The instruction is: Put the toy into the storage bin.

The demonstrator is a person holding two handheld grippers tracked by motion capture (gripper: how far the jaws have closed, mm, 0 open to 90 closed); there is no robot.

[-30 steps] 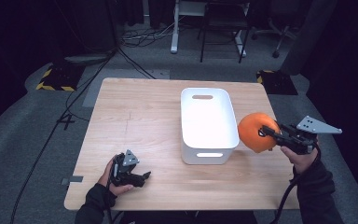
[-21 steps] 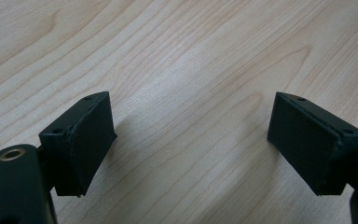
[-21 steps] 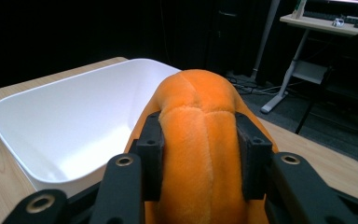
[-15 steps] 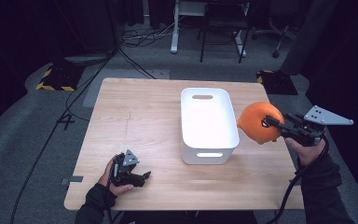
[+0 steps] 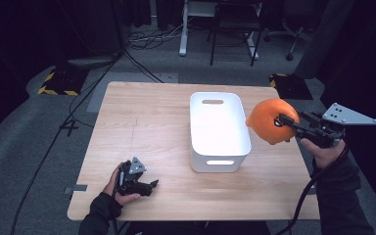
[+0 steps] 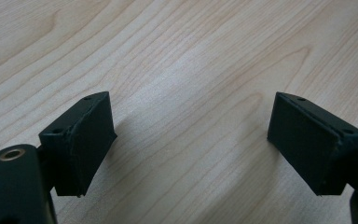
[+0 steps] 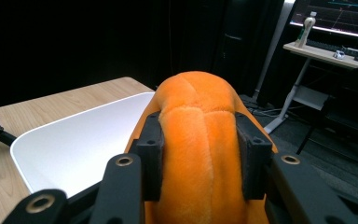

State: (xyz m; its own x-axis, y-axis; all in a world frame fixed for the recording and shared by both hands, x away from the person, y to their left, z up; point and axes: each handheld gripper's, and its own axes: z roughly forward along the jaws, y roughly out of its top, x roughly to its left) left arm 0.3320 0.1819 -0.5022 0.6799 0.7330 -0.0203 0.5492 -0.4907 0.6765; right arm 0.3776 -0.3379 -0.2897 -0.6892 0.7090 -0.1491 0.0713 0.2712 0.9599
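An orange plush toy (image 5: 269,120) is clenched by the right gripper (image 5: 286,122) beside the white bin (image 5: 219,129); the left gripper (image 5: 149,185) fingers are held released on the tabletop (image 5: 147,117).

In the right gripper view, the orange plush toy (image 7: 200,154) runs off the bottom edge, its sides covered where the right gripper (image 7: 199,156) pinches it. The white bin (image 7: 74,144) beyond is cut off by the toy. In the left gripper view, the left gripper (image 6: 191,144) arms leave the frame below.
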